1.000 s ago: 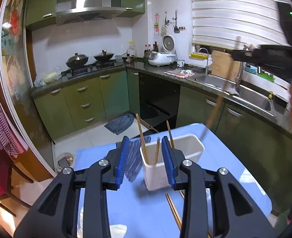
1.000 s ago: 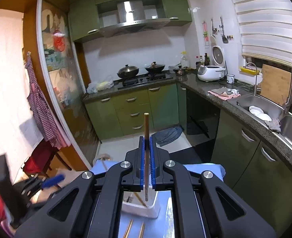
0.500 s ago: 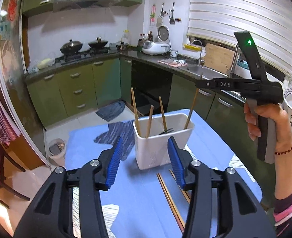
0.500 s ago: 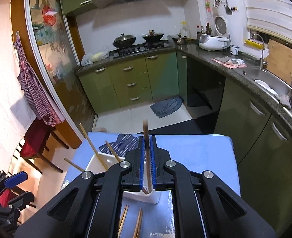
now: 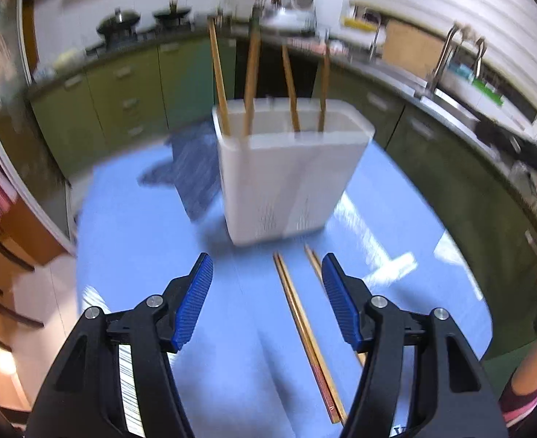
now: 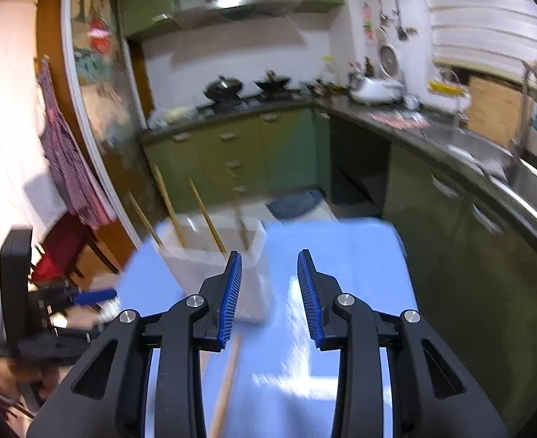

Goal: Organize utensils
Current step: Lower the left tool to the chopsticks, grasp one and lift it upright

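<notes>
A white utensil holder (image 5: 286, 179) stands on the blue table (image 5: 140, 241) with several wooden chopsticks (image 5: 250, 84) upright in it. It also shows in the right wrist view (image 6: 210, 266), left of my right gripper. Loose chopsticks (image 5: 305, 335) lie on the table in front of the holder, between the fingers of my left gripper (image 5: 266, 299), which is open and empty above them. My right gripper (image 6: 270, 299) is open and empty, above the table to the right of the holder. One loose chopstick (image 6: 226, 390) lies below it.
A dark patterned cloth (image 5: 192, 168) lies on the table behind the holder's left side. Green kitchen cabinets (image 6: 232, 157) and a counter with a sink (image 5: 447, 98) surround the table. A red chair (image 6: 60, 248) stands to the left.
My right gripper opened and let go of the chopstick, which now stands in the holder, then drew back right. My left gripper lowered and came over the loose chopsticks.
</notes>
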Available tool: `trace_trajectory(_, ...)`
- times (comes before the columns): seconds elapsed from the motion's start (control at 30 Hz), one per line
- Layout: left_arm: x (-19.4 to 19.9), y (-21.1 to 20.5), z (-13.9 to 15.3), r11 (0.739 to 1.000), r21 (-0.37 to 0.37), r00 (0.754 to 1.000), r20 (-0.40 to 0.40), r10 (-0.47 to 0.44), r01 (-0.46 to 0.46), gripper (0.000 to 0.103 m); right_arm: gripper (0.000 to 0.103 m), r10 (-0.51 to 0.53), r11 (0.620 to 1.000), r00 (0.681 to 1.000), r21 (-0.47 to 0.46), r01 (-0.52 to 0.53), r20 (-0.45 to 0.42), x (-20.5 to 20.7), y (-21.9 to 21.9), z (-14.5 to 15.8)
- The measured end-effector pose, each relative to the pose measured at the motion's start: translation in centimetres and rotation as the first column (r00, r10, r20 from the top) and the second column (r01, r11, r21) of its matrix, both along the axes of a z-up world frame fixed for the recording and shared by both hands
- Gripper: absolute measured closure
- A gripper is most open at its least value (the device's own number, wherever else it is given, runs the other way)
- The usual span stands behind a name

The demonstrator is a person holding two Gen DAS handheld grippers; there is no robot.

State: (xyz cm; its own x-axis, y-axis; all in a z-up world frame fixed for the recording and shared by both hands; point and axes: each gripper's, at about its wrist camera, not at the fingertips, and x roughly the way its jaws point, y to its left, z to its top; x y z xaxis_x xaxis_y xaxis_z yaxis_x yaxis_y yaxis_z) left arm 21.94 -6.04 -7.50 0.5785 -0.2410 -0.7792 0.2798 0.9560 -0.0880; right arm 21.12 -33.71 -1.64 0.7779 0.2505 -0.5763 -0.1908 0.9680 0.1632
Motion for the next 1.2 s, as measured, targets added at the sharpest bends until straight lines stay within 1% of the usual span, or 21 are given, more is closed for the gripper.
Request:
trace_trajectory(0.07,0.6,-0.7,-2.4,1.0,0.012,0.998,-0.061,0.009,-0.008,0.055,0.071,-0.025,1.0,0.998,0.006,0.025,-0.059,-0.9,-1.0,-3.6)
trace_trajectory(0.1,1.0,-0.8,-3.3,1.0,0.015,0.996,-0.09,0.014,-0.013,0.064,0.071,-0.028,0.999,0.996,0.013,0.029,-0.083,-1.0,-1.3,-4.9)
trace_trajectory(0.13,1.6,-1.0,-4.5,1.0,0.012,0.991,-0.134,0.021,-0.02,0.07,0.071,-0.029,0.999,0.993,0.029,0.032,-0.114,-1.2,-1.7,-6.5)
trace_trajectory(0.2,2.5,-1.5,-6.2,1.0,0.002,0.979,-0.203,0.027,-0.027,0.074,0.071,-0.027,0.998,0.987,0.049,0.035,-0.155,-1.2,-2.1,-8.7)
trace_trajectory(0.27,3.2,-2.1,-7.8,0.999,0.002,0.966,-0.254,0.035,-0.036,0.075,0.071,-0.026,0.996,0.983,0.082,0.041,-0.184,-1.3,-2.6,-10.5)
trace_trajectory(0.33,3.4,-2.4,-8.4,0.999,0.003,0.962,-0.27,0.033,-0.033,0.077,0.071,-0.024,0.993,0.98,0.107,0.046,-0.199,-1.7,-3.1,-11.8)
trace_trajectory(0.4,3.7,-3.0,-8.8,0.999,0.023,0.961,-0.273,0.037,-0.032,0.077,0.071,-0.02,0.991,0.978,0.125,0.047,-0.208,-1.9,-3.5,-12.5)
trace_trajectory(0.47,4.0,-3.4,-9.1,0.999,0.037,0.96,-0.278,0.041,-0.032,0.077,0.071,-0.017,0.991,0.977,0.13,0.045,-0.211,-1.6,-2.8,-12.2)
trace_trajectory(0.57,4.2,-3.8,-9.4,0.998,0.056,0.958,-0.282,0.05,-0.036,0.077,0.071,-0.012,0.989,0.978,0.142,0.042,-0.208,-1.7,-3.0,-12.0)
trace_trajectory(0.77,4.6,-4.1,-10.3,0.995,0.086,0.947,-0.316,0.065,-0.039,0.077,0.071,-0.008,0.985,0.979,0.164,0.042,-0.205,-1.8,-3.5,-11.6)
trace_trajectory(0.83,4.5,-4.2,-10.1,0.993,0.106,0.948,-0.309,0.073,-0.042,0.077,0.071,-0.003,0.984,0.979,0.172,0.039,-0.205,-1.9,-3.6,-11.6)
trace_trajectory(0.93,4.7,-4.2,-10.1,0.993,0.113,0.944,-0.321,0.077,-0.043,0.077,0.071,0.002,0.984,0.979,0.176,0.035,-0.206,-2.0,-3.5,-11.8)
trace_trajectory(0.97,4.6,-4.3,-10.2,0.992,0.117,0.943,-0.322,0.078,-0.043,0.077,0.071,0.004,0.984,0.978,0.177,0.033,-0.207,-2.0,-3.5,-11.8)
trace_trajectory(1.03,4.6,-4.3,-10.4,0.991,0.128,0.943,-0.324,0.082,-0.042,0.077,0.067,0.006,0.983,0.978,0.181,0.032,-0.206,-2.0,-3.5,-11.8)
trace_trajectory(1.2,4.9,-5.6,-10.7,0.986,0.166,0.949,-0.306,0.078,-0.028,0.078,0.067,0.022,0.984,0.978,0.178,0.016,-0.207,-2.0,-2.9,-11.8)
